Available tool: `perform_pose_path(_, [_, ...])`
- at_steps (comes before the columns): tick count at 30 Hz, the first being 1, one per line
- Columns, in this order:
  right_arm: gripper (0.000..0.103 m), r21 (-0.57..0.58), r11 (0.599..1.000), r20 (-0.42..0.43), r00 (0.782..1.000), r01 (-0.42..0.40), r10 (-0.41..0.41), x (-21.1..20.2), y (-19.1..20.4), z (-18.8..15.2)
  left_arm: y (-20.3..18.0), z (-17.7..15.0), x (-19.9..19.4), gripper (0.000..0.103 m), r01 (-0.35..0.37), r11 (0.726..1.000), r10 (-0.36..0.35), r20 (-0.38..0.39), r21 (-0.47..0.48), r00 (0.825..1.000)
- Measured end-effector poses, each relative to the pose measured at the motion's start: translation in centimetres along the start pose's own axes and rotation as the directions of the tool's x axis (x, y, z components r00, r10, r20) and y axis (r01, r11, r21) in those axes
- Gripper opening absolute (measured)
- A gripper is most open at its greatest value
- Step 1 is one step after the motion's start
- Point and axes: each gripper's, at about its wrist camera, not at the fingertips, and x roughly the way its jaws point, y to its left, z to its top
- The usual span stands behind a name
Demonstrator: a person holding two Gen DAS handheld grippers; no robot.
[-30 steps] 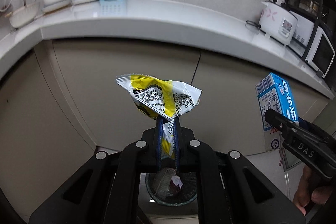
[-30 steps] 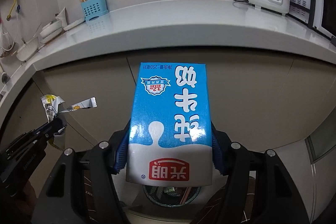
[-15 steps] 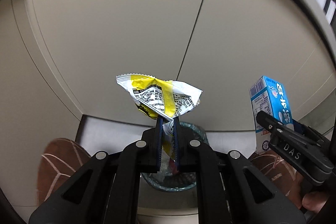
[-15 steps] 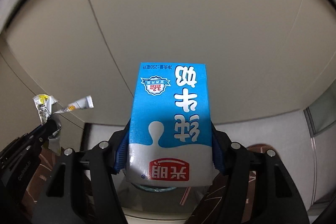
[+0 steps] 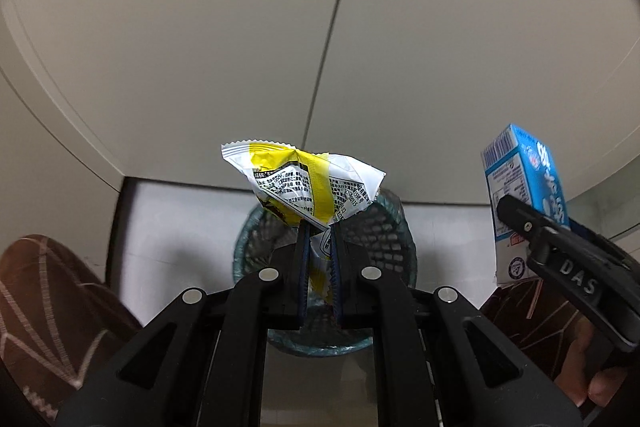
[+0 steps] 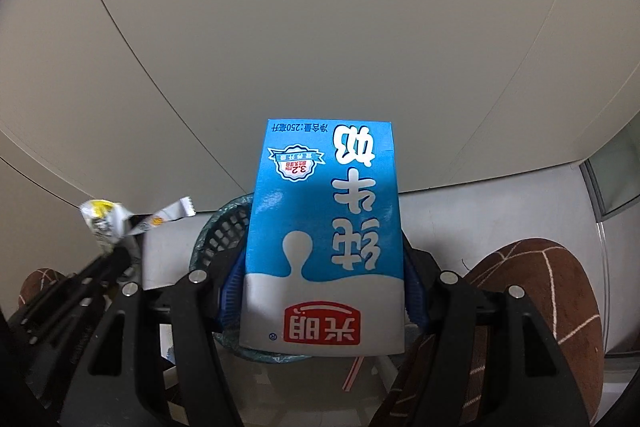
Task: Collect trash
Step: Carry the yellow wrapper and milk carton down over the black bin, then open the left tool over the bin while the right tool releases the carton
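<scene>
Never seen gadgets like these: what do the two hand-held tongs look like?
Both tongs are black plastic frames with round silver bolts and blue-lined fingers. The right tongs carry the white letters DAS on one arm. The left tongs have narrow, flat fingers. No cables or sleeves show.

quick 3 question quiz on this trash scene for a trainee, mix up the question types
1. True or false: the left claw is shut on a yellow and white wrapper.
2. Which way up is the print on the milk carton in the right claw, seen in the right wrist view? A) upright B) upside down C) sideways
3. Fill in: below both claws stands a mesh ____ with a liner.

Key
1. True; the fingers pinch the wrapper's lower end.
2. B; the red logo sits at the bottom, inverted.
3. Bin; its rim shows under the wrapper and behind the carton.
</scene>
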Motion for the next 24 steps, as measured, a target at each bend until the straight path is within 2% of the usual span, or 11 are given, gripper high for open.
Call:
perform_pose_path(5, [0.061,0.0,1.0,0.002,1.0,0.011,-0.011,0.7,0.1,-0.1,-0.5,-0.4,4.0,0.008,0.021,1.0,-0.019,-0.093,0.02,0.996])
perform_pose_path(10, [0.061,0.024,1.0,-0.001,1.0,0.004,-0.004,0.6,0.4,-0.8,-1.3,-0.8,5.4,0.012,0.072,0.996,-0.066,-0.133,0.046,0.989])
perform_pose_path(11, [0.061,0.031,1.0,-0.001,1.0,0.003,-0.003,0.4,0.1,-1.0,-1.4,-0.8,5.6,0.017,0.078,0.996,-0.069,-0.142,0.053,0.987])
perform_pose_path(12, [0.061,0.037,0.999,-0.002,1.0,0.002,-0.002,0.4,0.0,-1.1,-1.2,-0.9,5.9,0.027,0.081,0.995,-0.072,-0.145,0.054,0.987])
perform_pose_path(13, [0.061,0.042,0.999,-0.003,1.0,0.001,0.0,0.4,-0.1,-1.1,-1.3,-1.0,5.9,0.03,0.09,0.995,-0.081,-0.146,0.052,0.986])
perform_pose_path(17, [0.061,0.049,0.999,0.002,1.0,-0.003,0.003,0.3,0.0,-0.9,-1.9,-1.1,5.5,0.043,0.097,0.993,-0.089,-0.121,0.064,0.989])
perform_pose_path(19, [0.061,0.057,0.998,0.006,1.0,-0.005,0.005,0.2,-0.1,-0.9,-2.1,-1.0,5.3,0.046,0.089,0.993,-0.082,-0.104,0.071,0.991])
perform_pose_path(20, [0.061,0.064,0.998,0.01,1.0,-0.007,0.006,0.1,-0.1,-0.9,-2.3,-1.1,5.2,0.052,0.082,0.994,-0.075,-0.098,0.072,0.992])
perform_pose_path(24, [0.061,0.09,0.996,0.014,1.0,-0.012,0.011,0.3,-0.6,-0.9,-2.5,-1.2,5.5,0.062,0.085,0.993,-0.077,-0.108,0.076,0.991])
